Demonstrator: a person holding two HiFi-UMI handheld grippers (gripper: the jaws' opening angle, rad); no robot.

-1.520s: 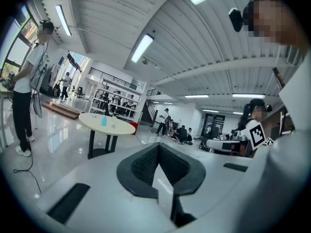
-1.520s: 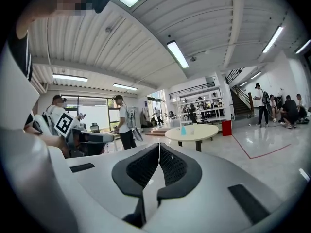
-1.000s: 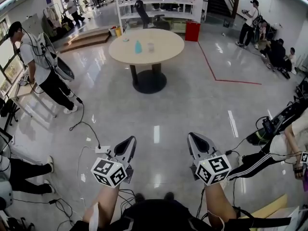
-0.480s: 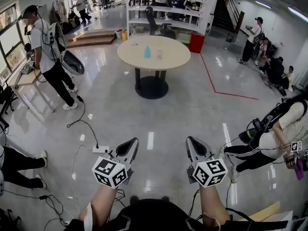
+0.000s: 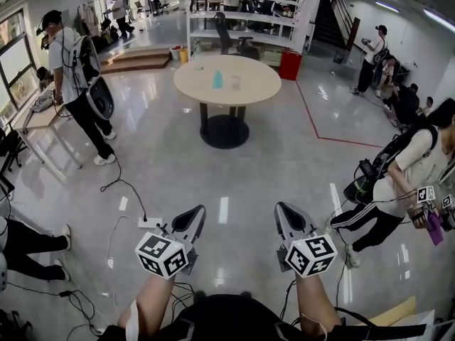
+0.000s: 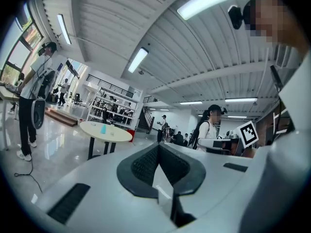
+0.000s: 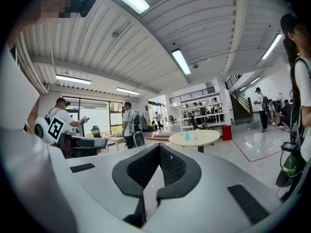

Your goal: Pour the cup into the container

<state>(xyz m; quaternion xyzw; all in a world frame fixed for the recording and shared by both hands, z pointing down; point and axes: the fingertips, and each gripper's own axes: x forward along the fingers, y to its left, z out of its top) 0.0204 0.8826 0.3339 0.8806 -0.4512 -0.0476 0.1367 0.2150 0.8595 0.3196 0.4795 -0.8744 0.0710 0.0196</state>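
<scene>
A round beige table (image 5: 252, 84) stands far ahead across the shiny floor. On it are a small blue cup (image 5: 217, 79) and a clear container (image 5: 234, 82) side by side. My left gripper (image 5: 195, 210) and right gripper (image 5: 283, 207) are held low in front of me, well short of the table, both shut and holding nothing. The left gripper view shows its jaws (image 6: 158, 147) closed to a point, with the table (image 6: 116, 134) and blue cup (image 6: 103, 128) small in the distance. In the right gripper view the right gripper (image 7: 159, 147) is closed too, and the table (image 7: 204, 137) lies beyond.
A person with a backpack (image 5: 75, 77) stands at the left by a small desk. Another person (image 5: 412, 169) walks at the right. Cables and a power strip (image 5: 149, 221) lie on the floor ahead to the left. White shelves (image 5: 242, 9) and a red bin (image 5: 287, 46) stand behind the table.
The view has swung a little, and the table sits slightly nearer. A person has walked in at the right. Both grippers keep their places and stay shut.
</scene>
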